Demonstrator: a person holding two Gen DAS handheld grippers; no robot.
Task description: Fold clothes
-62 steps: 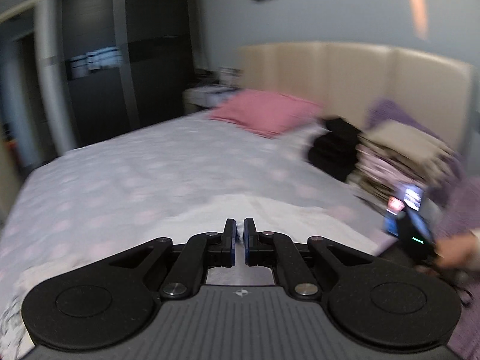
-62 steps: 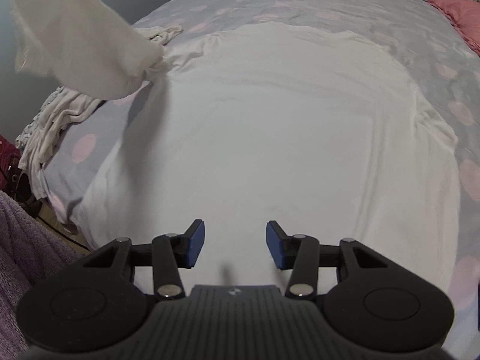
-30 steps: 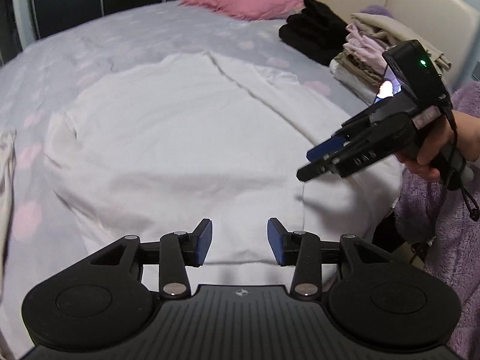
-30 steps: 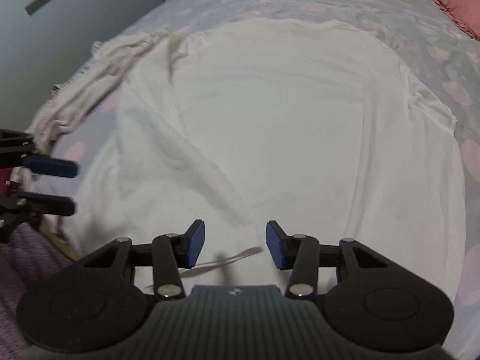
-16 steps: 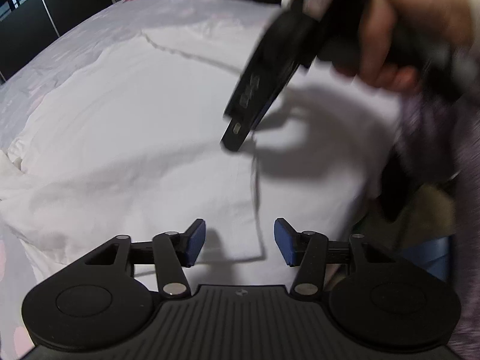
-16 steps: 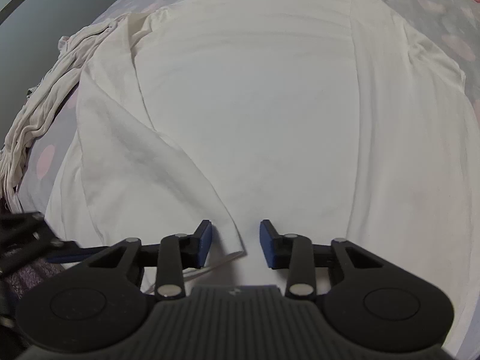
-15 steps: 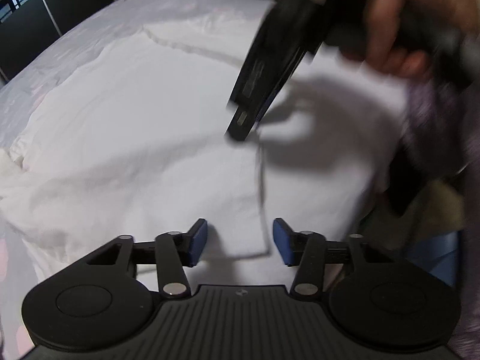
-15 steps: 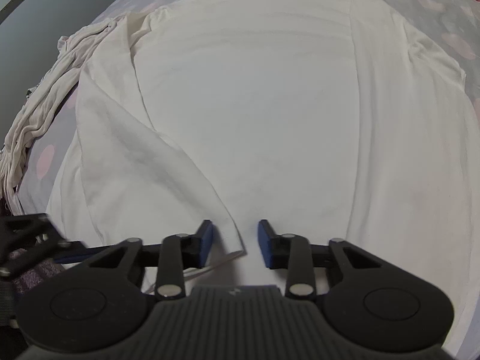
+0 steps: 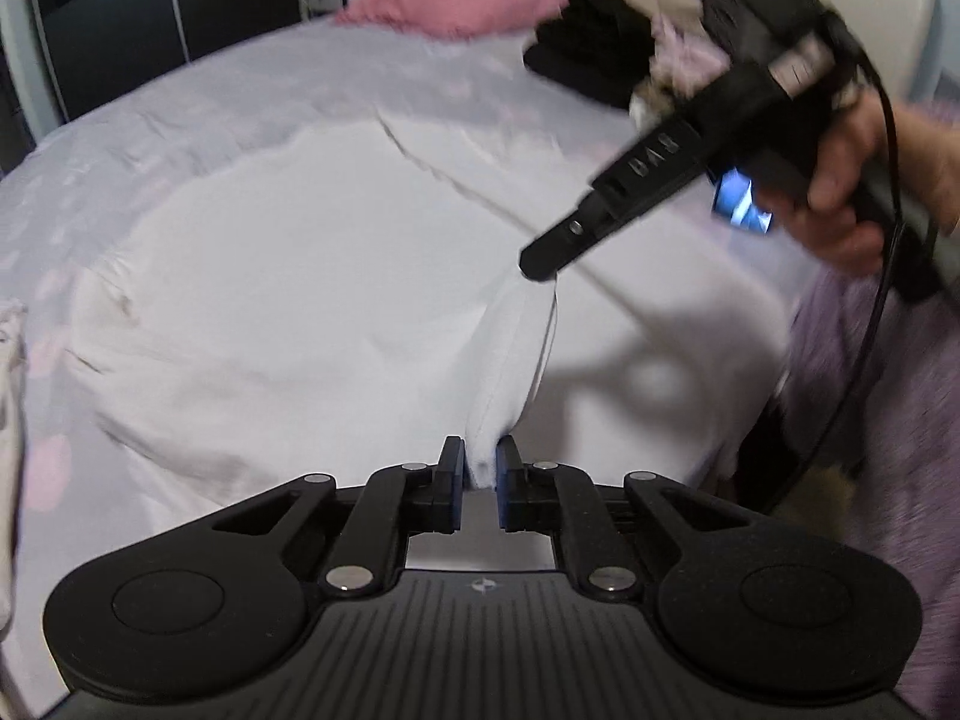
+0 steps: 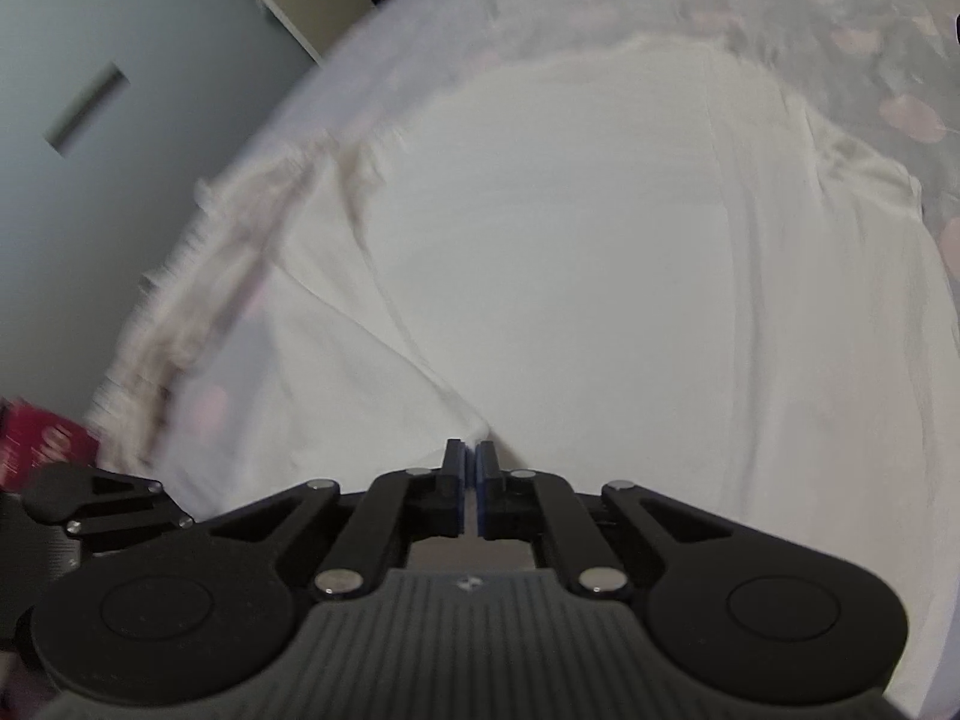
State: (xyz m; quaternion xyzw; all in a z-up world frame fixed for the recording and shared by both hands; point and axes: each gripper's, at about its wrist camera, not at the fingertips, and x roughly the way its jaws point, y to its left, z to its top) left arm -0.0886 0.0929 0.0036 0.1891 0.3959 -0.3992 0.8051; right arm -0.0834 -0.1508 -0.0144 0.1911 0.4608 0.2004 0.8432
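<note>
Both my claws were open a second ago; now my left claw (image 9: 480, 471) is closing on the hem of the white shirt (image 9: 312, 276) spread on the bed (image 9: 228, 96), my right claw (image 10: 470, 468) has pinched its fold, so the fold-over can start.

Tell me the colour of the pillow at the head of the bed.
Pink; the pillow shows best in the left wrist view.

Dim indoor light, soft shadows, motion blur, fisheye bending at edges
</note>
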